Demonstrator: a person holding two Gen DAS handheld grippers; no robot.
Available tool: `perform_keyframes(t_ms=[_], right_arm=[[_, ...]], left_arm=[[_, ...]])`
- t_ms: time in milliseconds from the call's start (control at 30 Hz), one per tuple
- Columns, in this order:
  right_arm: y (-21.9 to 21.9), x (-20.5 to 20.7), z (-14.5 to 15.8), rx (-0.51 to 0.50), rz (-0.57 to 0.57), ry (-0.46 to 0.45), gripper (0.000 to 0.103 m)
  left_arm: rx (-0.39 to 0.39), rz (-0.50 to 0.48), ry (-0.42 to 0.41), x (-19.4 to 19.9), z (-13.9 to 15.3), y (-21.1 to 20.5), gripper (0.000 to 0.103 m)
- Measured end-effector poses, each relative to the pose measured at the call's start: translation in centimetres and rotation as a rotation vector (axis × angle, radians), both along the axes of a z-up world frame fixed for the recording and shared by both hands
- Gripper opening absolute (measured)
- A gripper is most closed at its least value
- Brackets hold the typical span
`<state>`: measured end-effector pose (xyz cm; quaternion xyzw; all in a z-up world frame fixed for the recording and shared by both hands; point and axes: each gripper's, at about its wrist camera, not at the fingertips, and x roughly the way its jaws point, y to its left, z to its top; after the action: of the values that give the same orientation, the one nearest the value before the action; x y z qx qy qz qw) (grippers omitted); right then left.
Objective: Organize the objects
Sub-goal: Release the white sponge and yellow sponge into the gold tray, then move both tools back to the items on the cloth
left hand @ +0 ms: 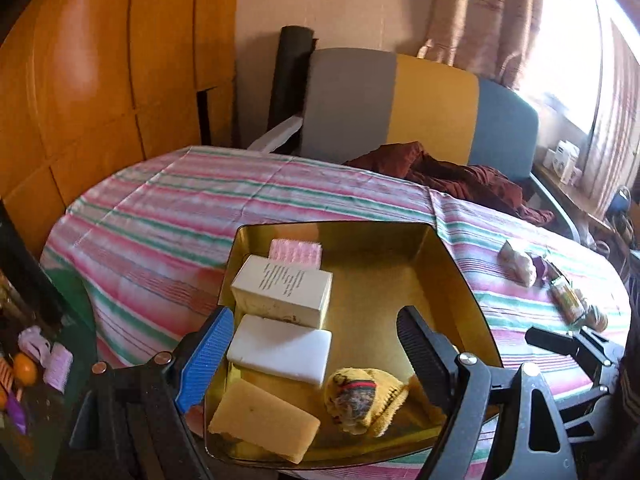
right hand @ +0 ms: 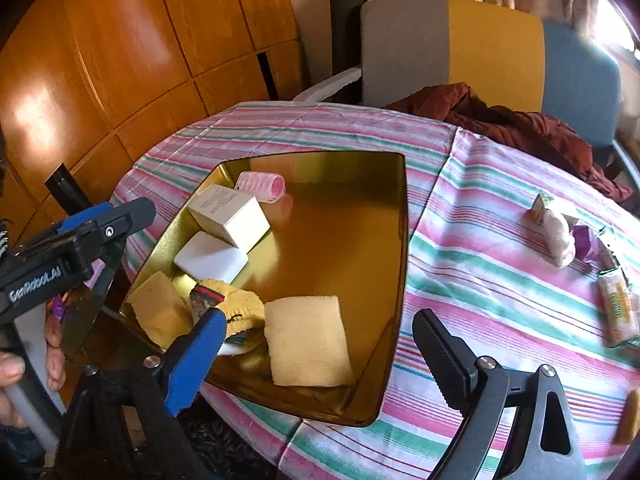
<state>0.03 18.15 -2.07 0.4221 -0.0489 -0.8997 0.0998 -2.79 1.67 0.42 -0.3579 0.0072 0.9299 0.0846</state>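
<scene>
- Gold-coloured metal tin tray [right hand: 384, 360], shallow with angled corners, lies flat on the table; its long axis runs away from both sets of tongs toward the chair.
- Inside it, along the side by the blue fingers, sit a pink ribbed hair roller [right hand: 261, 186], a cream cardboard box [left hand: 282, 290], a white rectangular soap bar [left hand: 280, 354] and a yellow sponge block [left hand: 262, 426], in a row from far to near.
- A crumpled yellow knitted cloth [left hand: 362, 400] lies just beside the sponge block; a flat pale yellow sponge cloth [right hand: 306, 340] lies at the near end.
- The left tongs [left hand: 312, 360] hover over the near end of the tray, spread wide, nothing between the fingers.
- The right tongs [right hand: 320, 356] are likewise spread wide and pinch nothing, with the flat sponge cloth below the gap.
- The table wears a pink, green and white striped cloth [right hand: 480, 280]; wrapped packets [right hand: 556, 236] lie beyond the black finger of the right tongs.
- A dark red garment [right hand: 520, 128] lies at the far edge by a grey, yellow and blue chair [right hand: 480, 48]; orange wooden panels [right hand: 120, 40] line the wall.
</scene>
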Motion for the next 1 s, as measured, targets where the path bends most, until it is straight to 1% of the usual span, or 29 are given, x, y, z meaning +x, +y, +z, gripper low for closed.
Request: perform_keyframes(t_ms=[100, 300, 567, 767, 1000], right_arm=[[0.5, 0.3, 0.3, 0.01, -0.014, 0.016, 0.095], [2.0, 0.7, 0.7, 0.007, -0.057, 0.03, 0.096], [5.4, 1.4, 0.6, -0.001, -0.139, 0.026, 0.097], [9.5, 2.2, 0.1, 0.005, -0.238, 0.006, 0.098], [16.2, 4.1, -0.9, 0.022, -0.391, -0.047, 0.098]], left_arm=[[-0.02, -0.022, 0.016, 0.3, 0.3, 0.8, 0.085], [-0.036, -0.062, 0.022, 0.9, 0.4, 2.2, 0.085], [-0.05, -0.117, 0.019, 1.3, 0.5, 4.2, 0.085], [-0.043, -0.191, 0.013, 1.4, 0.7, 6.2, 0.085], [-0.006, -0.288, -0.009, 1.3, 0.7, 9.1, 0.085]])
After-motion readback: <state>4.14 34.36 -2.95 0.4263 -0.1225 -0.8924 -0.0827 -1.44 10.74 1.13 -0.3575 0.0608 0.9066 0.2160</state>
